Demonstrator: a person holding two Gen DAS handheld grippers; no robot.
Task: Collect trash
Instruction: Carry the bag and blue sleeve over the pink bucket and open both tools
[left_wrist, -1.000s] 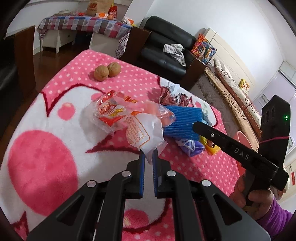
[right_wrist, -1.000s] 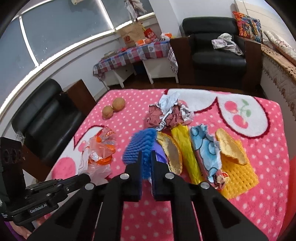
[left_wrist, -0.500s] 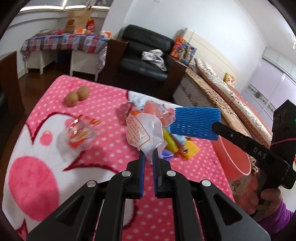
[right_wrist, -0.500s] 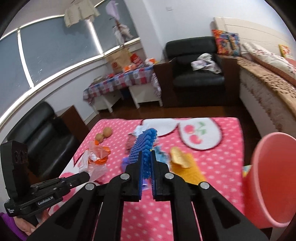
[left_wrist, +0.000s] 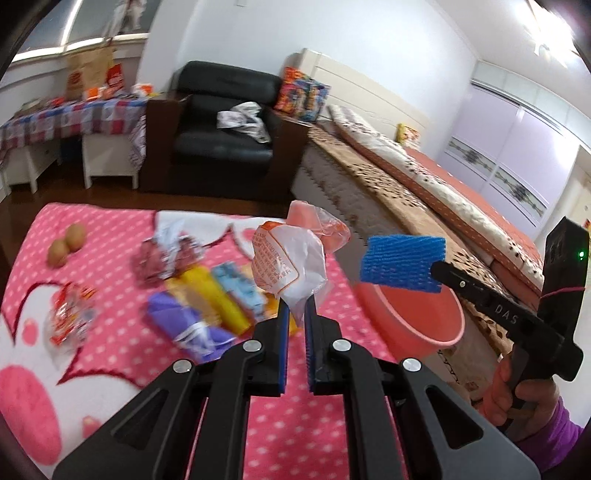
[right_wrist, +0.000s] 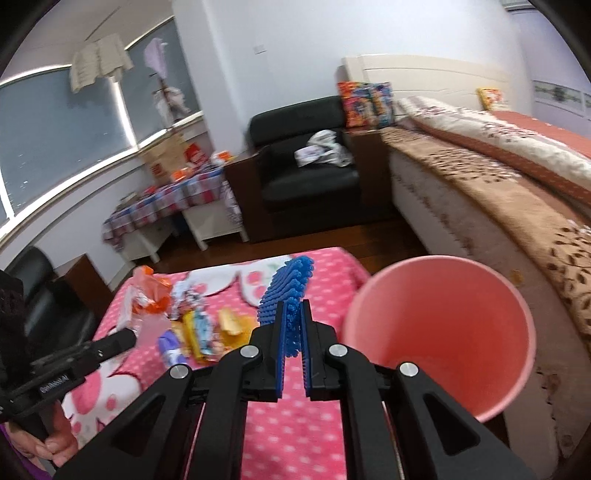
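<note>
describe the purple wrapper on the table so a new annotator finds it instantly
Start at the pink polka-dot blanket over the table, then find the row of flattened wrappers at its middle. The purple wrapper is the nearest of that row, lying just left of the yellow wrapper; it is the only purple piece.

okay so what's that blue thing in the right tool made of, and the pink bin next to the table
The blue piece looks like soft foam netting, matte, judging by its ribbed open mesh and the way it flattens between the right tool's pads. The pink bin looks like smooth moulded plastic, slightly glossy, with a thin even rim.
</note>
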